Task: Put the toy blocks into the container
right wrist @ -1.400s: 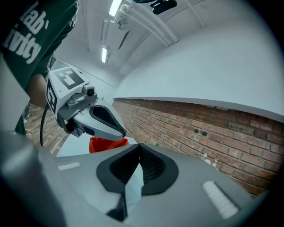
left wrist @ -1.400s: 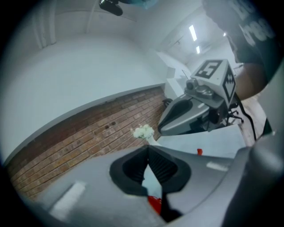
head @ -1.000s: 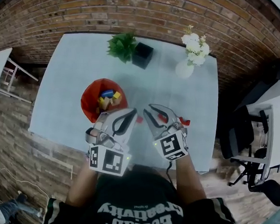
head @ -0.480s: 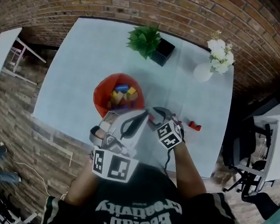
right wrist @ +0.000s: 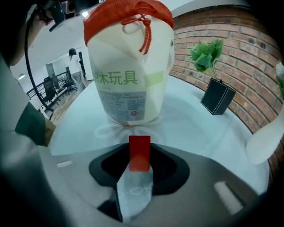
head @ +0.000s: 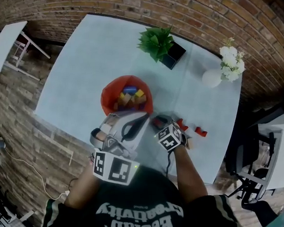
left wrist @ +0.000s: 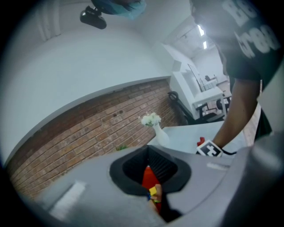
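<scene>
- The right gripper (head: 158, 121) sits low over the desk (head: 79, 66) close to its near edge, jaws drawn in onto a small red block (right wrist: 139, 153) that stands upright at their tips; it looks pinched rather than merely framed
- The left gripper (head: 138, 119) hangs just beside it on the container's side, jaws almost together with only a thin slit between them and nothing held; the slit shows just the container's red rim and a few coloured blocks beyond
- The container (right wrist: 128, 66), a cream tub with a red drawstring collar, stands left of the desk's middle and nearer the near edge than the far one, straight ahead of the right gripper
- It already holds a heap of mixed blocks (head: 129, 98); two more loose red blocks (head: 200, 130) lie toward the near right corner
- The step in hand appears to be lifting the gripped block and carrying it over the collar
- To do it well: keep the squeeze steady, since the hold is right at the jaw tips and the block could twist out
- Rise well clear of the tall collar before moving across, so the rim is not snagged or the tub pushed
- Let go over the centre of the opening, low enough that the block does not bounce out
- The potted plant (head: 160, 40) at the far edge and the vase of white flowers (head: 211, 77) near the far right corner are well apart from this path
</scene>
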`<state>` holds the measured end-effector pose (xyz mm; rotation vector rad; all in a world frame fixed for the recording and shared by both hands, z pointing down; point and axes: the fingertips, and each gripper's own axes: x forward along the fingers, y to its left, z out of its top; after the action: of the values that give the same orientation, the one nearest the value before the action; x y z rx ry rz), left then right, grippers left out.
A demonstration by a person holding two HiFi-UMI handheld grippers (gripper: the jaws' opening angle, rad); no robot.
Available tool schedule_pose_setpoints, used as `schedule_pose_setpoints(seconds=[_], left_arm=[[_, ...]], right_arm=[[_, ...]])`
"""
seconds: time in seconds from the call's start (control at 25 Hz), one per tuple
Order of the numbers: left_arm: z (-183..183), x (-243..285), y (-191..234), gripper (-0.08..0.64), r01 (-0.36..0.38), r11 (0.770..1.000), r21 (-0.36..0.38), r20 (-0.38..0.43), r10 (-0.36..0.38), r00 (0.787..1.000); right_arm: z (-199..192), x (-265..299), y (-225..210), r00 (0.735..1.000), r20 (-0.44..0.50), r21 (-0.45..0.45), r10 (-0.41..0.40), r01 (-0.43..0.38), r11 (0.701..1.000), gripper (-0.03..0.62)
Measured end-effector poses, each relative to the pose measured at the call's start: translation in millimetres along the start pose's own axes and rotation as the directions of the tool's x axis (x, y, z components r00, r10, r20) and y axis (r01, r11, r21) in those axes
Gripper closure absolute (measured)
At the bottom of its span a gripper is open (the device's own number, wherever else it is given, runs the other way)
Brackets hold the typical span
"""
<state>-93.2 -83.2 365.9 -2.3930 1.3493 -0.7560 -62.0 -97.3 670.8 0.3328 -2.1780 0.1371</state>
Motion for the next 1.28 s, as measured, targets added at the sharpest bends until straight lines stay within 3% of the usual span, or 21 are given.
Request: schedule_pose_setpoints(seconds=[0.24, 0.44, 0.64, 0.8, 0.88, 0.96, 1.04, 1.28], left_arm=[[-3.9, -1.5, 4.7, 0.557, -0.006, 1.0, -0.002, -0.006, 0.006, 1.0], [-6.9, 1.7, 9.8, 0.557, -0.006, 1.0, -0.011, -0.001, 0.006, 1.0], [-9.5, 8.4, 20.0, 0.557, -0.032, 0.999, -0.015, -0.015, 0.032, 0.999], [-10.7, 14.1, 26.4, 0.557, -0.049, 0.999, -0.015, -0.026, 0.048, 0.999], [-16.0, 16.4, 31.6, 0.557, -0.072, 0.997, -0.028, -0.042, 0.071, 0.997], [-21.1, 16.3, 35.5, 0.557, -0.086, 0.996, -0.038, -0.056, 0.084, 0.995], [-22.3, 14.3, 37.4, 0.557, -0.082, 0.996, -0.032, -0.051, 0.08, 0.995], [-29.7, -0.2, 47.9, 0.557, -0.091, 0.996, -0.012, -0.046, 0.09, 0.995]], right_arm=[[4.1, -2.8, -2.3, 1.0, -0.001, -0.045, -0.015, 0.015, 0.999, 0.445], [47.6, -51.0, -23.5, 0.979, 0.152, -0.055, -0.137, 0.147, 0.988, 0.445], [105.5, -131.1, -32.9, 0.9, 0.362, -0.096, -0.242, 0.295, 0.951, 0.445], [144.1, -201.5, -27.4, 0.814, 0.508, -0.122, -0.281, 0.391, 0.912, 0.445], [164.0, -241.3, -18.9, 0.758, 0.596, -0.116, -0.265, 0.408, 0.906, 0.445], [173.7, -264.1, -11.3, 0.724, 0.644, -0.093, -0.248, 0.396, 0.914, 0.445], [177.6, -264.3, -8.7, 0.721, 0.648, -0.082, -0.247, 0.388, 0.918, 0.445], [207.0, -226.7, 2.4, 0.748, 0.64, -0.155, -0.175, 0.349, 0.924, 0.443]])
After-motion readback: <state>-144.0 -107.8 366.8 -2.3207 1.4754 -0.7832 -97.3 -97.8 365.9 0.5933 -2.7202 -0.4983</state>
